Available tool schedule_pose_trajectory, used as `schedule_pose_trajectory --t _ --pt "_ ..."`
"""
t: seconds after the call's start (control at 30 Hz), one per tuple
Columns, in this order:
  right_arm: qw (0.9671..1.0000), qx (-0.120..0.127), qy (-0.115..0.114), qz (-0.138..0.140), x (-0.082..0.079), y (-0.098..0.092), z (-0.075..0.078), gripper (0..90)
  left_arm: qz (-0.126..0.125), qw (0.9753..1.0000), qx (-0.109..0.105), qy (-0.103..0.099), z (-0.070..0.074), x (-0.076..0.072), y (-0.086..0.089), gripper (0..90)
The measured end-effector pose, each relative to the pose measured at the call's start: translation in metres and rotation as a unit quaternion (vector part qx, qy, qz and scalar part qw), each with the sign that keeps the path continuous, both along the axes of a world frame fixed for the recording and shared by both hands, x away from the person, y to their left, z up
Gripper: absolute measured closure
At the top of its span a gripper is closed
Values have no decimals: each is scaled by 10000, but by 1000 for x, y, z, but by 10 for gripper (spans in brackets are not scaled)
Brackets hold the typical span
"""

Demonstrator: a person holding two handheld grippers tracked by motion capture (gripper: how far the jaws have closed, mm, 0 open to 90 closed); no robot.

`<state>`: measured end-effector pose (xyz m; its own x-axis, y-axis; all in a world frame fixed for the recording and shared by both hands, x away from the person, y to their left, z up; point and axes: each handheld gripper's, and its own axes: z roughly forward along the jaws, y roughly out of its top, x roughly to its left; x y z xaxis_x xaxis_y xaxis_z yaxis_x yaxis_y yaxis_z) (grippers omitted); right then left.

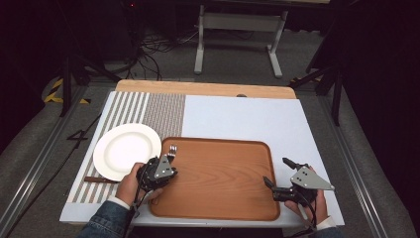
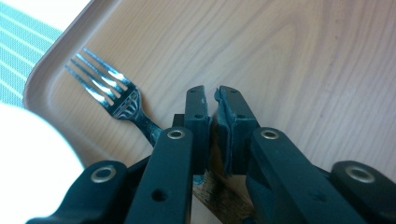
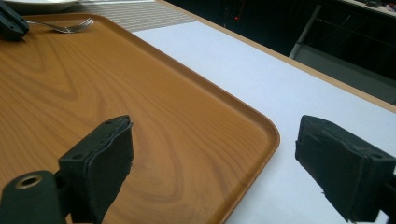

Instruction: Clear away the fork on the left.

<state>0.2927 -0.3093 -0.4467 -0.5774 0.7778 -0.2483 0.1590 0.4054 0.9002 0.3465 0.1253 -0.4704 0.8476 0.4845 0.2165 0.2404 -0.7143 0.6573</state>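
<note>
Left gripper (image 2: 212, 100), lower centre of the left gripper view: jaws nearly closed, only a thin slit between the pads. Fork (image 2: 109, 93) handle runs down from the upper left and disappears under/behind the left jaw. Whether the pads actually pinch the handle, cannot tell; the contact is hidden by the jaw body. In the high view the same gripper (image 1: 166, 163) sits left of centre over the tray's left edge, fork tines (image 1: 172, 148) poking out toward the top of the frame. Likely a grab low on the handle, so the tines stay free.

Right gripper (image 3: 212, 158), bottom of the right gripper view: jaws wide apart, nothing between them. One jaw is over the tray (image 3: 154, 116), the other over the pale table cover (image 3: 280, 88), straddling the tray's rounded corner. In the high view it (image 1: 277, 176) is at the lower right, by the tray's right rim. Probably parked, or ready to steady the tray.

Outward: white plate (image 1: 126, 151) sits left of the tray on a striped placemat (image 1: 148, 106), close to the left hand (image 1: 130, 184). A dark stick-like item (image 1: 99, 179) lies below the plate, too small to identify. The fork may be headed to the plate side; that's a guess.
</note>
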Motion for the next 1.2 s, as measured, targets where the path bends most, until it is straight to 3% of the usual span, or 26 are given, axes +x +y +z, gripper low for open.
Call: schedule_pose_trajectory --t 0.33,0.47,0.6,0.87,1.0,1.03,1.1,1.13,1.2 --pt "10000 24 8 21 0 1 0 120 145 9997 -191 39 -1 -5 13 802" --pt "10000 42 -13 42 -1 1 0 120 122 9995 -289 -66 0 -5 13 772" --pt "10000 83 -20 27 -2 -1 1 120 109 9981 -546 -279 5 -6 16 729" --pt "9998 162 -89 78 -5 -1 3 119 -85 9900 -1053 -935 18 -12 25 607" --pt "9998 145 -124 94 -7 -1 3 119 -83 9865 -1146 -1165 21 -14 30 512" --pt "9998 141 -133 102 -7 0 3 118 -5 9849 -1167 -1278 22 -16 32 435" --pt "9997 153 -152 122 -8 0 3 118 -14 9838 -1243 -1292 23 -16 34 419" --pt "9997 139 -181 120 -9 1 4 118 31 9825 -1287 -1350 23 -16 35 333" --pt "9996 136 -210 123 -9 1 4 118 106 9814 -1267 -1436 21 -17 38 314"
